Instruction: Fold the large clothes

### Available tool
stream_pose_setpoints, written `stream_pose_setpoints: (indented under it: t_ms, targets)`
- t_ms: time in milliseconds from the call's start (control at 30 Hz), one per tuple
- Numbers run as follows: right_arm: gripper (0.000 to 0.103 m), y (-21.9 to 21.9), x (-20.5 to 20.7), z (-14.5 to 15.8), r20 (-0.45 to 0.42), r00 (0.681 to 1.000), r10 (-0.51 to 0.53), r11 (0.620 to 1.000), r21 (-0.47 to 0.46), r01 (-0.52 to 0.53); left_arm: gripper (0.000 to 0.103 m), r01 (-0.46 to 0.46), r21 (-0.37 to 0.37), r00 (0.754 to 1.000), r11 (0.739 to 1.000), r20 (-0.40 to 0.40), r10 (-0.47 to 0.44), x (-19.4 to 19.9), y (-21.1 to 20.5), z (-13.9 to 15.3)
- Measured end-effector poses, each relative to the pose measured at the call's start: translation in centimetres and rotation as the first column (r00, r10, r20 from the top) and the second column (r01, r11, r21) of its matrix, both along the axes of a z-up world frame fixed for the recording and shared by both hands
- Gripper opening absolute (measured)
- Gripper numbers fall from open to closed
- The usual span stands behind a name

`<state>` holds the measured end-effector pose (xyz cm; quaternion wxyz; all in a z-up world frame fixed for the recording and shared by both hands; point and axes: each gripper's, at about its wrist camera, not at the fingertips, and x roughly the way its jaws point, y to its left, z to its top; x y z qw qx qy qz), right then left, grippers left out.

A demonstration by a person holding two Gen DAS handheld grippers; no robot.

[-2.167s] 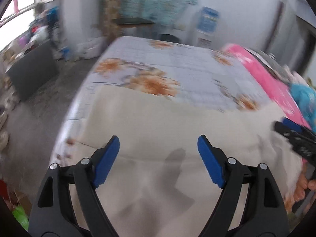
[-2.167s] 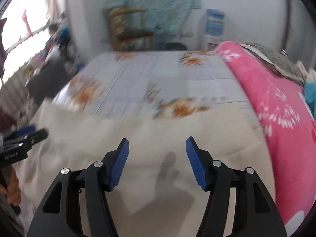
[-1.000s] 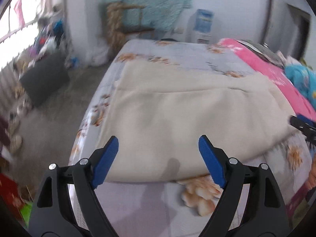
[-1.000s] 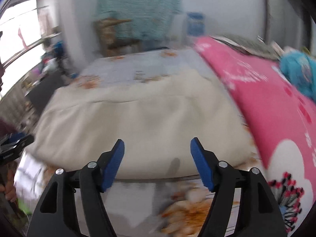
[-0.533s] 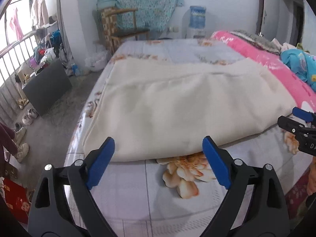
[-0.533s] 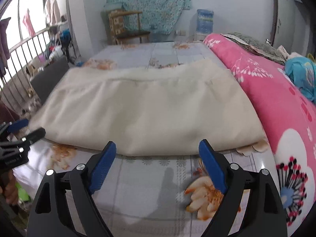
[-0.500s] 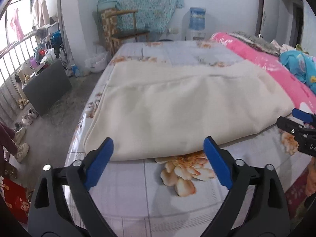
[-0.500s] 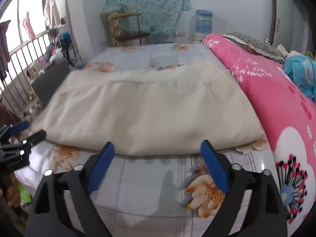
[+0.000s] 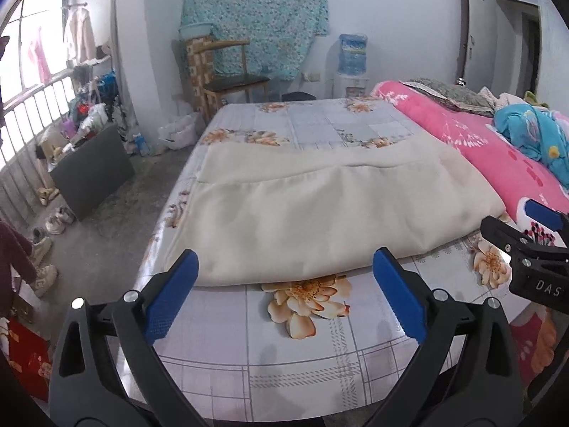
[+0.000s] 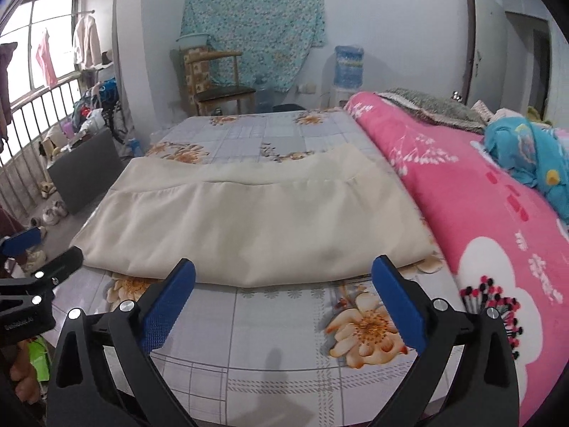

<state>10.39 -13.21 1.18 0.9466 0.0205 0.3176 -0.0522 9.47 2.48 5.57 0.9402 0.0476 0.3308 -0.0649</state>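
The bed [image 9: 320,352] carries the cream cloth [image 9: 320,213], folded over once and lying just ahead of both sets of jaws, its near fold edge a little beyond the blue tips. Both the left gripper [image 9: 284,295] and the right gripper [image 10: 282,297] hang released, jaws spread wide, holding nothing. The risk, I'd say, is a pinch that takes only the top layer, so the fold slides apart when lifted; the smooth floral sheet could also get nipped along with it. To the right of the jaws the pink blanket [image 10: 480,206] crowds the cloth's edge and may snag a sideways fold. A blue garment [image 10: 526,156] sits farther right, out of the way.
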Motion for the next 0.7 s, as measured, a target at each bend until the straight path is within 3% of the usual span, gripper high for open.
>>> stream_pose_setpoints:
  t_ms: [167, 367, 700]
  targets:
    - [0.097, 0.1, -0.3, 0.3, -0.005, 0.999, -0.032, 0.999, -0.044, 0.032, 0.095, -0.058, 0.046, 0.997, 0.997, 0.055, 0.056, -0.7, -0.7, 0.6]
    - [0.097, -0.2, -0.5, 0.5, -0.009, 1.000, -0.028, 0.999, -0.045, 0.027, 0.095, -0.071, 0.038, 0.997, 0.997, -0.019, 0.071, 0.1, -0.9, -0.2]
    - [0.097, -0.9, 0.5, -1.4, -0.097, 0.995, -0.012, 1.000, -0.007, 0.012, 0.095, -0.065, 0.061, 0.994, 0.996, -0.088, 0.070, 1.0, -1.8, -1.7]
